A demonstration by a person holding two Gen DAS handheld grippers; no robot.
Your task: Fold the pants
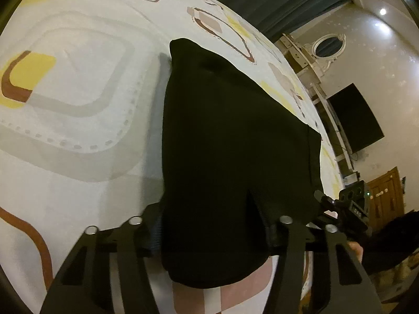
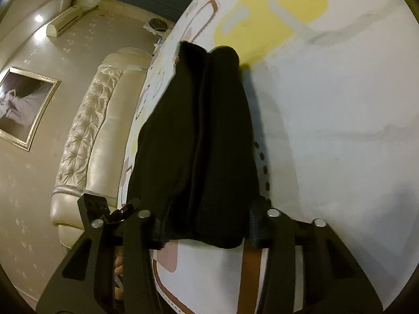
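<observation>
Black pants point(image 1: 230, 130), folded into a long thick strip, lie on a white patterned bed sheet point(image 1: 78, 104) and stretch away from me. Their near end fills the gap of my left gripper point(image 1: 214, 233), whose fingers point(image 1: 154, 235) press on the cloth from both sides; a flap hangs below them. In the right wrist view the same pants point(image 2: 199, 130) run ahead, and my right gripper point(image 2: 204, 225) is shut on the bunched near end. The right gripper point(image 1: 345, 209) also shows at the pants' right corner. The left gripper point(image 2: 104, 209) shows beside the right one.
The bed sheet point(image 2: 327, 130) spreads wide on the right. A cream tufted headboard point(image 2: 86, 136) borders the bed on the left. A dark screen point(image 1: 356, 120) and a wooden door point(image 1: 387, 193) stand beyond the bed's right edge. A framed picture point(image 2: 23, 107) hangs on the wall.
</observation>
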